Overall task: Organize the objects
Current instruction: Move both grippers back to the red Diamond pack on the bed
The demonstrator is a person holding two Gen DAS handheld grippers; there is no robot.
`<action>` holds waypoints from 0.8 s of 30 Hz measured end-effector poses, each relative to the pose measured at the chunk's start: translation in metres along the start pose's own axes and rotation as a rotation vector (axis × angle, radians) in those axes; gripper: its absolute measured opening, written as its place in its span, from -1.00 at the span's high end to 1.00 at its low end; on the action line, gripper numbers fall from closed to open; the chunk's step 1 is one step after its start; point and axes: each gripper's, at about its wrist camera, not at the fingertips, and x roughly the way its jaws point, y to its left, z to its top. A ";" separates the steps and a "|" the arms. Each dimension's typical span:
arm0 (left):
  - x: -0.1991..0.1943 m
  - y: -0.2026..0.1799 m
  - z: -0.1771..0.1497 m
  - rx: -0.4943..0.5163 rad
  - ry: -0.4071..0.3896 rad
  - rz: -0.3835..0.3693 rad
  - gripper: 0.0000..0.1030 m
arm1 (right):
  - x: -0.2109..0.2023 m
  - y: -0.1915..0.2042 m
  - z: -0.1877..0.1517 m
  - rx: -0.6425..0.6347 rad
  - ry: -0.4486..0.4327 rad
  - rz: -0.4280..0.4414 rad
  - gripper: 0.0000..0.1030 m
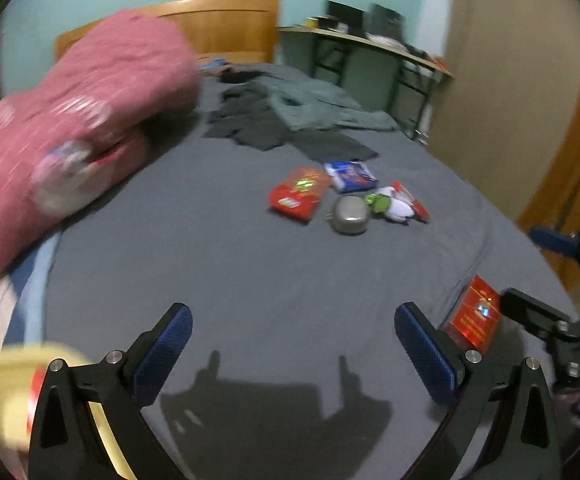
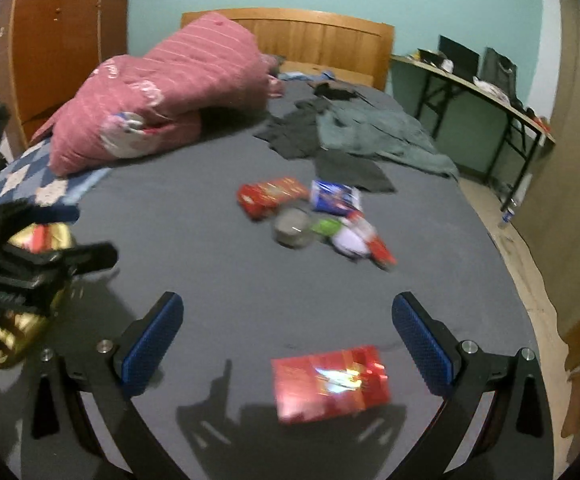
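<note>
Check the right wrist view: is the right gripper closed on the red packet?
No, the right gripper is open, and the red packet lies loose on the bed.

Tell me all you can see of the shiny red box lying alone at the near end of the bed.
The shiny red box is a flat rectangular pack with a glossy, foil-like face that throws back a bright glare; its print is too blurred to read. It lies flat on the dark grey bed sheet, apart from the cluster of items further up. The right gripper hangs open around it, without touching it. In the left wrist view it shows beside the right-hand finger.
</note>
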 end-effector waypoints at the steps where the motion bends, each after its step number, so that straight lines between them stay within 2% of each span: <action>1: 0.013 -0.004 0.006 0.038 0.006 -0.008 -0.99 | 0.003 -0.006 -0.003 -0.004 0.008 -0.002 -1.00; 7: 0.088 -0.007 0.043 0.193 0.044 -0.087 -0.99 | 0.019 -0.039 -0.027 0.004 0.018 0.000 -1.00; 14: 0.168 0.010 0.066 0.352 0.103 -0.089 -0.99 | 0.042 -0.050 -0.042 0.036 0.057 0.056 -1.00; 20: 0.225 0.017 0.078 0.359 0.106 -0.144 -0.99 | 0.042 -0.049 -0.045 0.023 0.049 0.061 -1.00; 24: 0.243 0.021 0.078 0.360 0.112 -0.158 -0.99 | 0.044 -0.046 -0.049 -0.003 0.054 0.086 -1.00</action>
